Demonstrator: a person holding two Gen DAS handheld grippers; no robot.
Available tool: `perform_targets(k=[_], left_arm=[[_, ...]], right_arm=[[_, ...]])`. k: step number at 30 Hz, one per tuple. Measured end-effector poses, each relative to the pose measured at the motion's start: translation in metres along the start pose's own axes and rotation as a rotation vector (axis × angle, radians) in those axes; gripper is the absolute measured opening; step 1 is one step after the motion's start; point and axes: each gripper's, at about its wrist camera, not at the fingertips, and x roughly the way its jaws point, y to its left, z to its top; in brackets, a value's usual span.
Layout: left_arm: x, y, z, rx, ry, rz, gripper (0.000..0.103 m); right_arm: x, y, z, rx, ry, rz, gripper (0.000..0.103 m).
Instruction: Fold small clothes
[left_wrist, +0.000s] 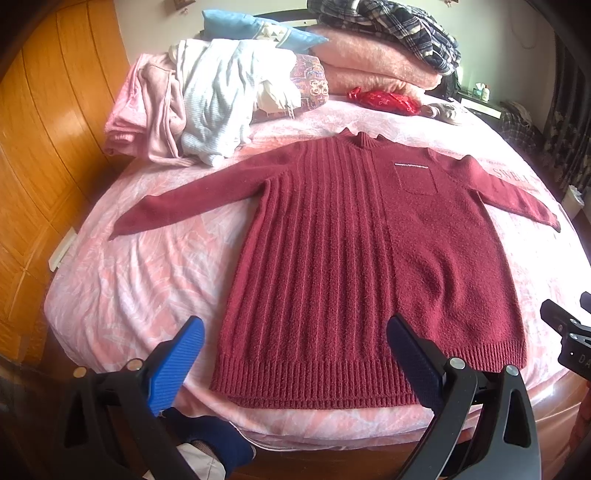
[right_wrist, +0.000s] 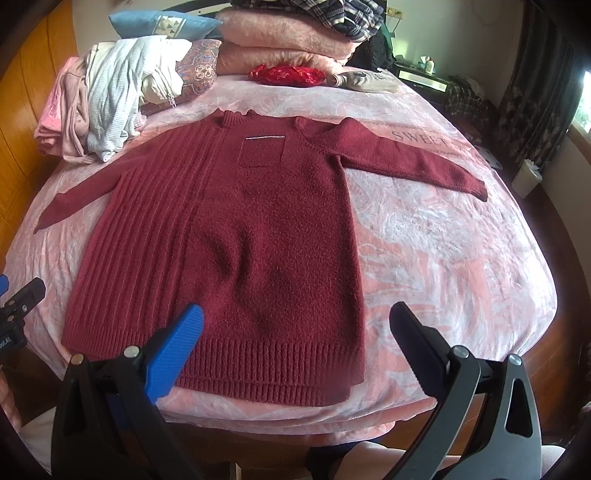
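A dark red knit sweater (left_wrist: 351, 258) lies flat and face up on the pink bedspread (left_wrist: 147, 280), sleeves spread out to both sides, hem toward me. It has a chest pocket (left_wrist: 417, 179). My left gripper (left_wrist: 295, 332) is open and empty, held above the hem's left part. In the right wrist view the sweater (right_wrist: 236, 236) fills the middle, and my right gripper (right_wrist: 295, 321) is open and empty above the hem's right corner. Neither gripper touches the cloth.
A heap of pink, white and pale blue clothes (left_wrist: 192, 110) lies at the bed's far left. Folded pink blankets (left_wrist: 373, 62) with a plaid garment on top, a blue pillow (left_wrist: 251, 29) and a red pouch (left_wrist: 384, 99) sit at the head. A wooden wardrobe (left_wrist: 40, 147) stands left.
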Motion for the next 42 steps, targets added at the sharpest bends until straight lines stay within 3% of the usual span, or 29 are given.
perform_targets(k=[42], left_arm=[[-0.018,0.0,0.004,-0.004,-0.048,0.0,0.099]], right_arm=[[-0.012,-0.011,-0.013,0.09,0.004,-0.043,0.1]])
